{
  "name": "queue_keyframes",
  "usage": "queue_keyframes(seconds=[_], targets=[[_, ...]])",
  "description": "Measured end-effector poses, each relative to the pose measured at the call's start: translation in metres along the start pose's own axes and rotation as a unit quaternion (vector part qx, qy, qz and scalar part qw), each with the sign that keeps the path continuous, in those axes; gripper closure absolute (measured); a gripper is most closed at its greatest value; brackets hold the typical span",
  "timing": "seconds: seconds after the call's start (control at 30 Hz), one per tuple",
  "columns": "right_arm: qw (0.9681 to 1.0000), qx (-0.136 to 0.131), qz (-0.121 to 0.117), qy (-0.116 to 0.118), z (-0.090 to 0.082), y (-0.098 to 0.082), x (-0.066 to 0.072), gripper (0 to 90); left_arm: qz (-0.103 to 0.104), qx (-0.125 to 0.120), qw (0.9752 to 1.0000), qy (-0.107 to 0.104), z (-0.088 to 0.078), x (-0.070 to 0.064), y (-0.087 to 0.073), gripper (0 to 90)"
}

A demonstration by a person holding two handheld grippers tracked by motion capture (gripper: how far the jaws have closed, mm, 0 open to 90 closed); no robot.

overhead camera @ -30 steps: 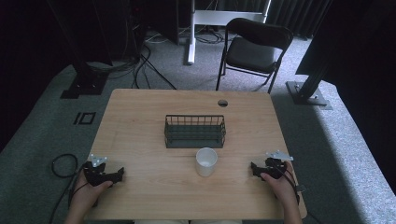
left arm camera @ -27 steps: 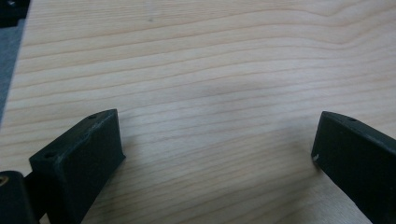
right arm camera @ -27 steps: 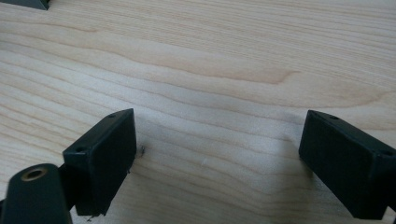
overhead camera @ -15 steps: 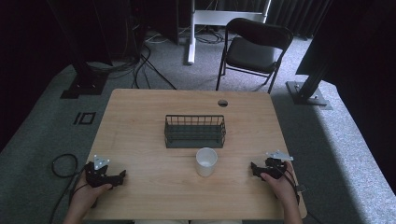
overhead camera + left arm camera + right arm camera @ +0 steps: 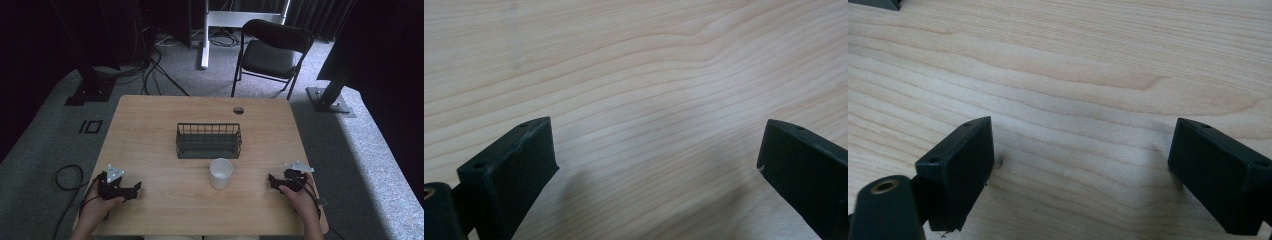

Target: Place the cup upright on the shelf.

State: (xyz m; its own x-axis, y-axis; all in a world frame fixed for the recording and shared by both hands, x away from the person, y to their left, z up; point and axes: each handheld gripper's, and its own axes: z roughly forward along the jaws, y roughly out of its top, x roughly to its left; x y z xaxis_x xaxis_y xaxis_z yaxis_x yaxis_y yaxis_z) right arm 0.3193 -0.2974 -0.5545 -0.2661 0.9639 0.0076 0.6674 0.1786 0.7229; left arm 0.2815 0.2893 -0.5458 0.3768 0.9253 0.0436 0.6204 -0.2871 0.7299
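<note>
**Desk:** White cup (image 5: 221,172) — where does it stand, and has anything been done with it?

**Operator:** It sits upright on the wooden table (image 5: 150,135), just in front of the black wire basket (image 5: 209,140), near the table's middle and mouth up. Nothing is done yet, by my reading. I have the left gripper (image 5: 131,189) resting near the front left corner and the right gripper (image 5: 273,180) near the front right edge, both well apart from the cup.

**Desk:** And the tongs?

**Operator:** Both spread wide and holding nothing. In the left gripper view (image 5: 654,165) only bare wood lies between the jaws; the same in the right gripper view (image 5: 1080,165). The reach, the grasp and whatever placing follows are all left, I judge.

**Desk:** Materials?

**Operator:** The cup looks smooth, round and thin-walled, paper or plastic, I cannot tell which. The basket is a low oblong of thin dark wire, open at the top and seemingly empty. The tabletop is pale laminate with wavy grain, matte. The jaws are blocky black pads with flat faces and slightly scuffed edges.
</note>
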Motion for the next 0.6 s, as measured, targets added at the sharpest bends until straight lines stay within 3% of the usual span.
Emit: queue_keyframes(seconds=[0.37,0.4,0.6], targets=[[1.0,0.0,0.0,0.0,0.0,0.0,0.0,10.7,0.035,-0.022,0.9987,-0.029,0.002,-0.021,0.014,2.6],[1.0,0.0,0.0,0.0,0.0,0.0,0.0,10.7,0.037,-0.026,0.9982,-0.038,0.002,-0.025,0.016,2.6],[1.0,0.0,0.0,0.0,0.0,0.0,0.0,10.7,0.054,-0.027,0.9973,-0.042,0.001,-0.03,0.02,2.6]])
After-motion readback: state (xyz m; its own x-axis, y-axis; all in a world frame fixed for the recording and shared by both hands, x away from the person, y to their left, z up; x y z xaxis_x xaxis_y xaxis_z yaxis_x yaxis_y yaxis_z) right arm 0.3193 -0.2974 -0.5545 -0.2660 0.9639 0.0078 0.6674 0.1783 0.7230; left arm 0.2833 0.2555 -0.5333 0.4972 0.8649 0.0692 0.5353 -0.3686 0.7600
